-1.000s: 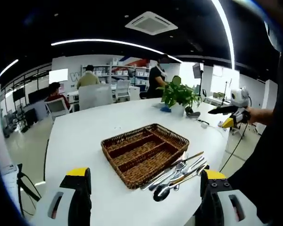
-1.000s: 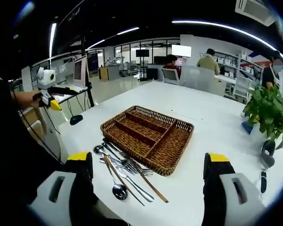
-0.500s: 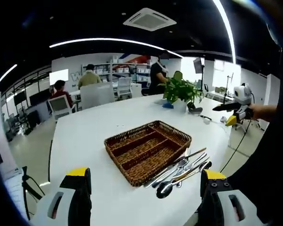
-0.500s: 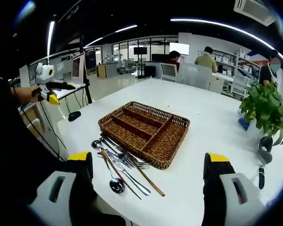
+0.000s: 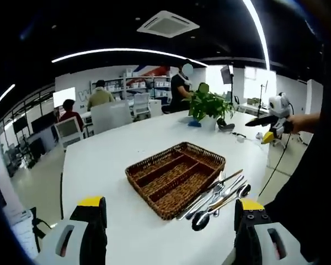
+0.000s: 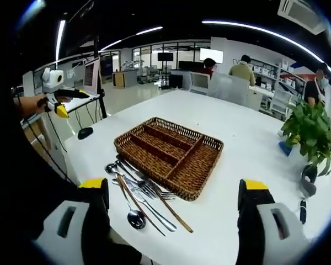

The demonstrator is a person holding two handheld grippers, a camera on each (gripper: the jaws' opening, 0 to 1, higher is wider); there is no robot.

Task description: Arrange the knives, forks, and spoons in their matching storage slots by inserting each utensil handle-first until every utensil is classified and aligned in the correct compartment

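A brown wicker cutlery basket with long divided slots lies on the white table. Beside its near edge is a loose pile of metal spoons, forks and knives, some with wooden handles. My left gripper is open above the table's near side, with nothing between its yellow-tipped fingers. My right gripper is open too and holds nothing. Each gripper also appears in the other's view, held up by a hand off the table: the right gripper and the left gripper.
A potted green plant stands at the table's far side with small dark items near it. Several people and chairs are at desks behind. The table edge runs close beside the cutlery.
Both views have drifted a little with the hands. The basket and cutlery lie where they were, and both grippers stay open.
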